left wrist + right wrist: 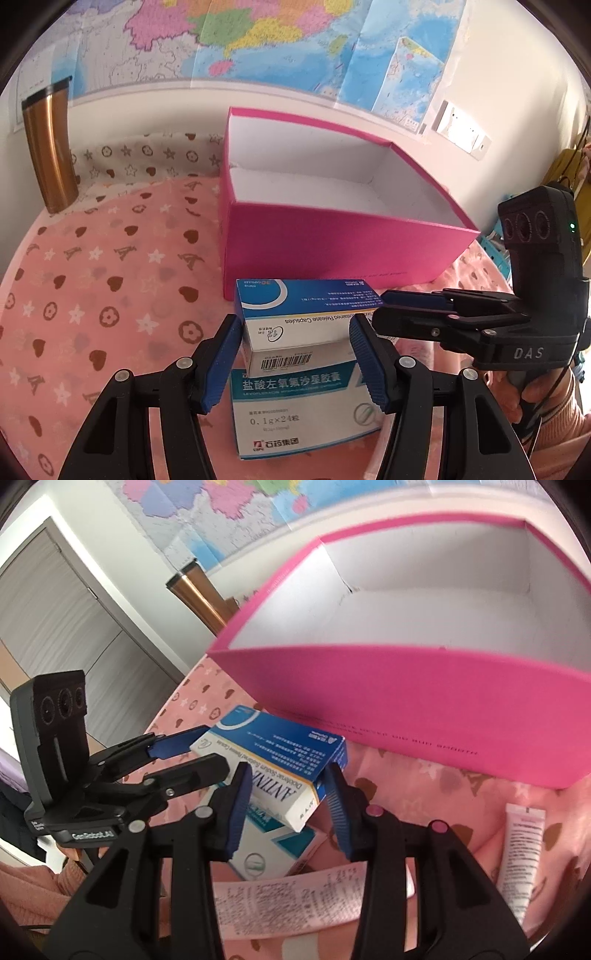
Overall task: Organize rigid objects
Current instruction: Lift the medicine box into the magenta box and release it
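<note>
Two grippers share one blue-and-white medicine box, lifted just in front of the empty pink box; the left gripper clamps its short end, half open; the right gripper pinches its long sides, narrower; uneven pulling could twist the carton free onto the surface.

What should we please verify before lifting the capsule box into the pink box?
1. right gripper pads pressing the capsule box: ok.
2. left gripper pads against the same box: ok.
3. Capsule box level: not ok, it tilts.
4. Capsule box clear of the larger medicine box beneath: cannot tell.
5. pink box open and empty: ok.
</note>
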Demonstrator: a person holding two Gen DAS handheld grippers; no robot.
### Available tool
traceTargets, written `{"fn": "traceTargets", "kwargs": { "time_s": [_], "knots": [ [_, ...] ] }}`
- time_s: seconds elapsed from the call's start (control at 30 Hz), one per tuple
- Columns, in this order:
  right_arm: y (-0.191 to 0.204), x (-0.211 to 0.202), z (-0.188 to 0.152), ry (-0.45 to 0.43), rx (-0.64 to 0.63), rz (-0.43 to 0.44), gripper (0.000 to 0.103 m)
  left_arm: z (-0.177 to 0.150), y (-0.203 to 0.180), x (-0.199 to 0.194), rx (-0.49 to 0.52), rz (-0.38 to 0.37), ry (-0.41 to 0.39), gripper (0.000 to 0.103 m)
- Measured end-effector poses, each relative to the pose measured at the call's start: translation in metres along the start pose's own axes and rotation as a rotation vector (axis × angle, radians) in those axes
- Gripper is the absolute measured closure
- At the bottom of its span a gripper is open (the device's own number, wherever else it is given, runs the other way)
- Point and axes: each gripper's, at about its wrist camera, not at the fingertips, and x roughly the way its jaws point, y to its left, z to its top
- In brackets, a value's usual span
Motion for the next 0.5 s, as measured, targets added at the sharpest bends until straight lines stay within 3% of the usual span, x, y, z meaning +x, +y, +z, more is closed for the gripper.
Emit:
{"fn": "traceTargets", "kwargs": {
  "time_s": [0.5],
  "knots": [
    [0.029, -0.050, 0.010, -0.135, -0.109, -0.037, 0.059, 0.015, -0.026, -0.048, 0.056, -0.037, -0.137, 0.042]
  ]
}}
